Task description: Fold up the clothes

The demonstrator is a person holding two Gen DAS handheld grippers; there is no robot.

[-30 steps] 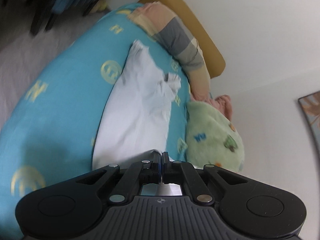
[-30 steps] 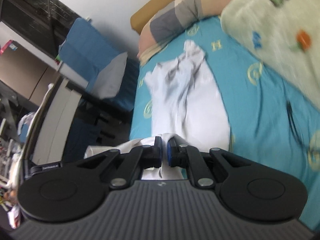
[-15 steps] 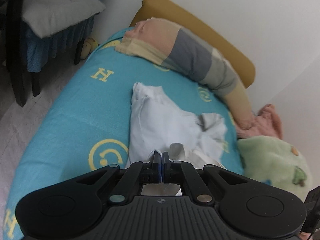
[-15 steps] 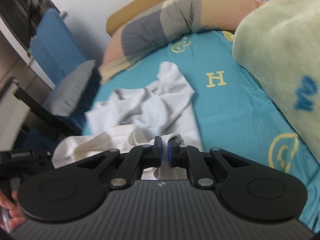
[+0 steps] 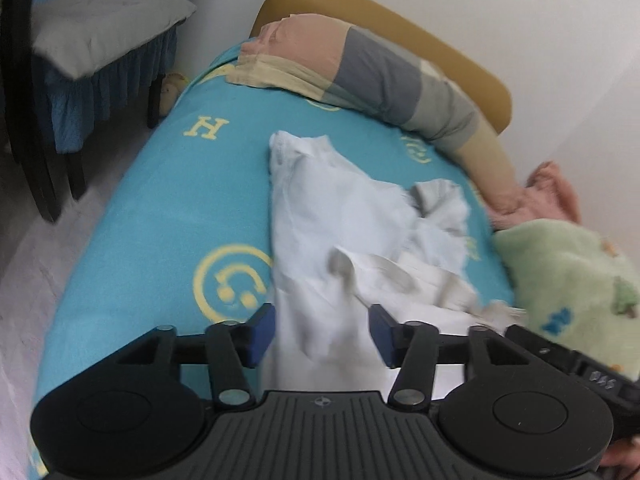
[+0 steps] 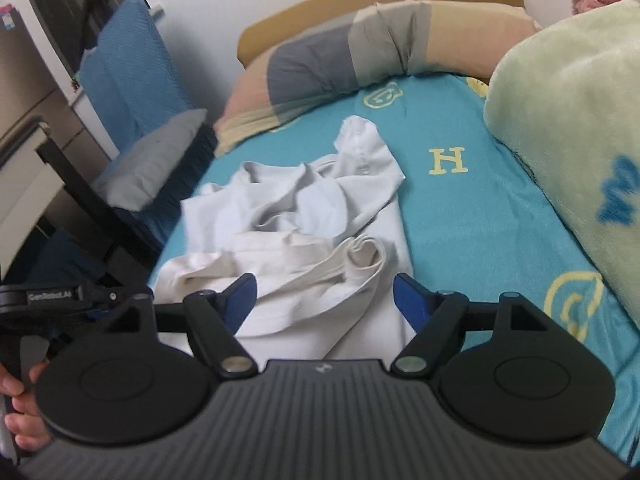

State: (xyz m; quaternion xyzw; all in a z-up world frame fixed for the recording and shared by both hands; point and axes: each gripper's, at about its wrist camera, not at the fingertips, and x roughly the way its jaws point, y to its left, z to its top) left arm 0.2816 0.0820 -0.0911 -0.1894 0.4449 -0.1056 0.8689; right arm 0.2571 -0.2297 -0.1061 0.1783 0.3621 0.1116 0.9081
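The left gripper (image 5: 322, 334) is opening, its blue pads spread with the near hem of a crumpled white cotton garment (image 5: 352, 236) lying loose between them. The right gripper (image 6: 325, 296) is also opening, wide apart over bunched cream-white folds of the same garment (image 6: 304, 220). The cloth lies rumpled and partly doubled over in the middle of the turquoise-sheeted bed (image 5: 160, 216), its sleeve reaching toward the striped bolster pillow (image 5: 372, 72) at the head edge.
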